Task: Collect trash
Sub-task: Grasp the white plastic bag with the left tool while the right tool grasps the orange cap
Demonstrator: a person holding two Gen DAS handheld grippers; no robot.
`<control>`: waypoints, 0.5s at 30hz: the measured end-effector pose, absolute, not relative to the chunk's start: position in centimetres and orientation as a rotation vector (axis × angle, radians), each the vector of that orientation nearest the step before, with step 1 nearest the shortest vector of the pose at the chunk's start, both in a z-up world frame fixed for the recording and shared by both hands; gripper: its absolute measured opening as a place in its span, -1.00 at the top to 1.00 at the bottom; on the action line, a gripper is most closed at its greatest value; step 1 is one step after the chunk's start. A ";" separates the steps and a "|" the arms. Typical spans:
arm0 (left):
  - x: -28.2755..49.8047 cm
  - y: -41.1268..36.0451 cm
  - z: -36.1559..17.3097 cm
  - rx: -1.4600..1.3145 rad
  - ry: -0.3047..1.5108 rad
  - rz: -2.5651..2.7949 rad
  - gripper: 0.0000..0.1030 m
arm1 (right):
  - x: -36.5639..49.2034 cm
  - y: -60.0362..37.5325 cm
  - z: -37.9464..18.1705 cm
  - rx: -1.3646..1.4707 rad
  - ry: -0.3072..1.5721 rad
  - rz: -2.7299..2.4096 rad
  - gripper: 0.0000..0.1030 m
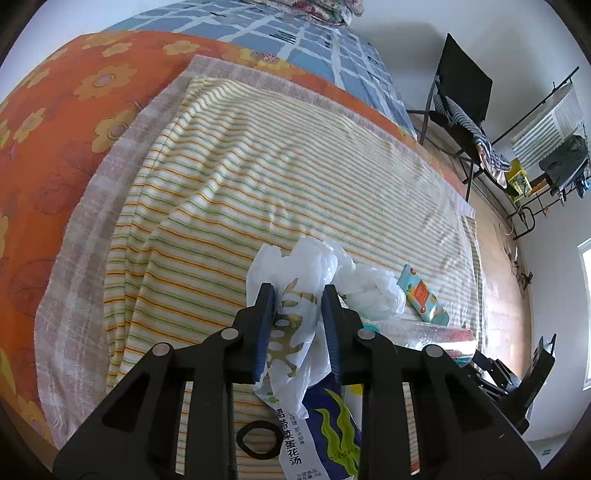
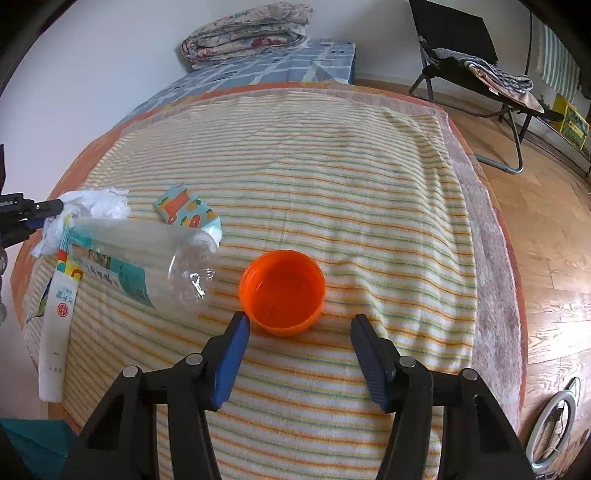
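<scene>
My left gripper (image 1: 298, 291) is shut on a crumpled white plastic bag (image 1: 295, 317); a blue soup packet (image 1: 325, 435) lies under it. Beside it lie white crumpled tissue (image 1: 369, 291), a small colourful packet (image 1: 424, 295) and a clear plastic bottle (image 1: 424, 332). My right gripper (image 2: 301, 319) is open, its fingertips on either side of the near rim of an orange cup (image 2: 282, 291) lying on the striped towel (image 2: 332, 166). In the right wrist view the clear bottle (image 2: 147, 266), colourful packet (image 2: 184, 210), tissue (image 2: 103, 206) and a white tube (image 2: 55, 332) lie to the left.
The striped towel (image 1: 277, 177) covers an orange flowered bed cover (image 1: 55, 129). A folded quilt (image 2: 247, 33) lies at the far end. A black folding chair (image 2: 480, 66) stands on the wooden floor (image 2: 546, 221) to the right. The left gripper shows at the right wrist view's left edge (image 2: 22, 214).
</scene>
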State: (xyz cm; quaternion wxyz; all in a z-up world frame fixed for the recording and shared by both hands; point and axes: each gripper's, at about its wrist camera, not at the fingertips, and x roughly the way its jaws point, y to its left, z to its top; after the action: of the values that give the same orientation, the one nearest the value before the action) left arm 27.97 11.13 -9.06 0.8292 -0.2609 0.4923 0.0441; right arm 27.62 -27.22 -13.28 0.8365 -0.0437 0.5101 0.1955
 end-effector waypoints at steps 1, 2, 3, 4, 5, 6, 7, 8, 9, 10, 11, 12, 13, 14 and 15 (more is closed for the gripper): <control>28.0 11.2 -9.0 -0.555 1.043 0.094 0.50 | 27.7 -27.0 -13.3 -0.097 1.078 0.416 -0.11; 27.9 11.3 -9.0 -0.557 1.042 0.097 0.52 | 27.7 -26.8 -13.4 -0.105 1.077 0.418 -0.09; 27.8 11.4 -8.9 -0.559 1.039 0.099 0.52 | 27.8 -26.7 -13.4 -0.109 1.077 0.418 -0.06; 27.8 11.5 -8.8 -0.561 1.036 0.101 0.52 | 27.9 -26.5 -13.5 -0.114 1.074 0.420 -0.03; 27.7 11.6 -8.6 -0.561 1.030 0.103 0.53 | 28.0 -26.3 -13.5 -0.116 1.071 0.424 0.11; 27.7 11.7 -8.5 -0.559 1.026 0.105 0.53 | 28.1 -26.1 -13.5 -0.119 1.068 0.428 0.10; 27.6 11.8 -8.4 -0.558 1.021 0.107 0.53 | 28.1 -26.1 -13.4 -0.123 1.065 0.426 0.10; 27.5 11.9 -8.3 -0.561 1.018 0.108 0.54 | 28.2 -26.0 -13.4 -0.125 1.061 0.426 0.11; 27.4 12.1 -8.1 -0.568 1.012 0.110 0.54 | 28.3 -26.0 -13.4 -0.128 1.058 0.424 0.11; 27.3 12.3 -8.0 -0.570 1.007 0.111 0.54 | 28.2 -26.0 -13.3 -0.134 1.055 0.417 0.11; 27.2 12.4 -7.8 -0.572 1.000 0.114 0.54 | 28.2 -26.0 -13.3 -0.135 1.051 0.412 0.11; 27.1 12.5 -7.5 -0.572 0.992 0.114 0.55 | 28.2 -26.1 -13.1 -0.134 1.048 0.409 0.11; 27.0 12.5 -7.3 -0.571 0.987 0.113 0.55 | 28.1 -26.2 -13.0 -0.131 1.044 0.405 0.11; 26.8 12.5 -7.0 -0.570 0.979 0.110 0.55 | 27.9 -26.4 -12.8 -0.130 1.038 0.401 0.11; 26.6 12.6 -6.7 -0.570 0.973 0.106 0.55 | 27.8 -26.5 -12.6 -0.131 1.033 0.397 0.11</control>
State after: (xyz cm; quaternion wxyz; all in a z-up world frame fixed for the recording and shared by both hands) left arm 26.60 12.59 -6.70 0.8438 -0.2701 0.4609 0.0504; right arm 27.83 -26.51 -12.61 0.8486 -0.0620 0.4904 0.1886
